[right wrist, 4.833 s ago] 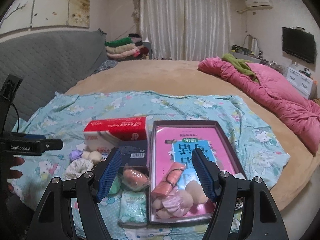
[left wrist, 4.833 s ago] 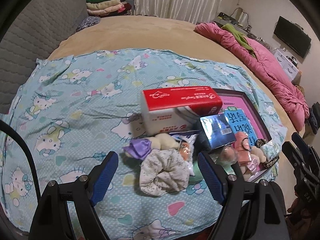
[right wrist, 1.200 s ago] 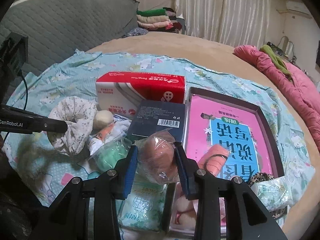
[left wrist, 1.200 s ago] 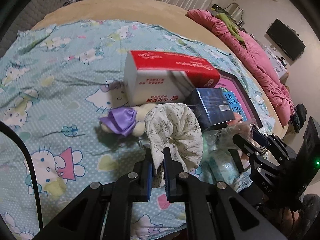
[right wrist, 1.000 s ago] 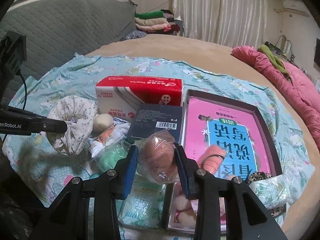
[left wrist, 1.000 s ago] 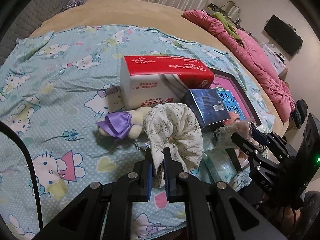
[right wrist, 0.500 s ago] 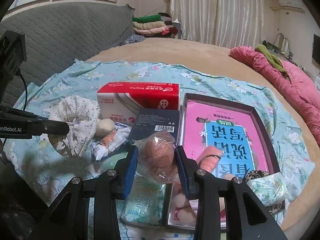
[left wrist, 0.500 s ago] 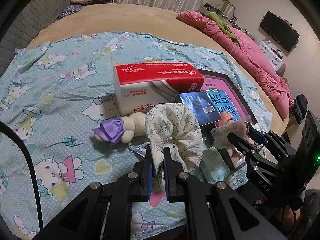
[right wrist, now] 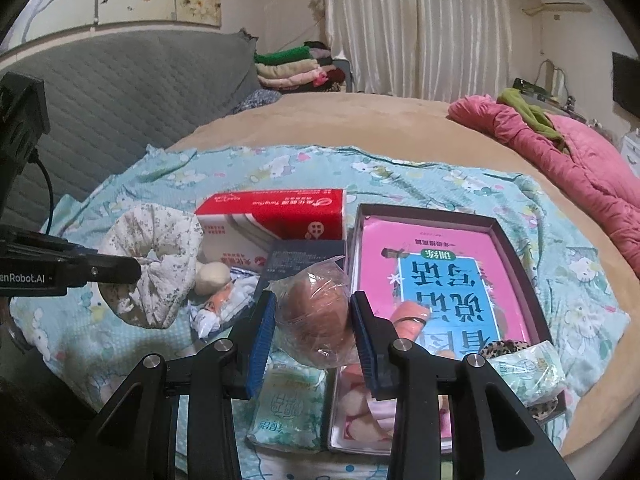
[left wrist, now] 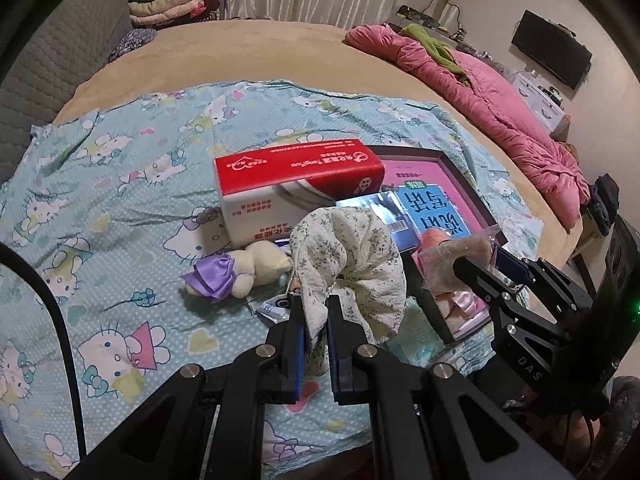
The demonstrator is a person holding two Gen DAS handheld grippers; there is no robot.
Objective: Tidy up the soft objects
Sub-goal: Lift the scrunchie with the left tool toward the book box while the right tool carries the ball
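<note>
Soft objects partly sorted: several pink items and a leopard-print scrunchie [right wrist: 505, 347] already lie in the dark shallow box [right wrist: 516, 256] on the bed's cartoon-cat sheet [left wrist: 120, 184]. Left outside it: plush toy with purple bow [left wrist: 240, 272], tissue packs [right wrist: 288, 408], red tissue box [right wrist: 272, 216]. Left claw [left wrist: 317, 332] pinched tight on the floral scrunchie [left wrist: 352, 256], lifted clear of the sheet. Right claw [right wrist: 314, 320] part-closed, gripping a bagged peach-coloured soft ball [right wrist: 316, 312], held beside the box's near corner. Both items look bound for the box.

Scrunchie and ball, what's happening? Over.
Left tool shut on scrunchie, lifted. Right tool shut on bagged ball. Nothing blocking.
</note>
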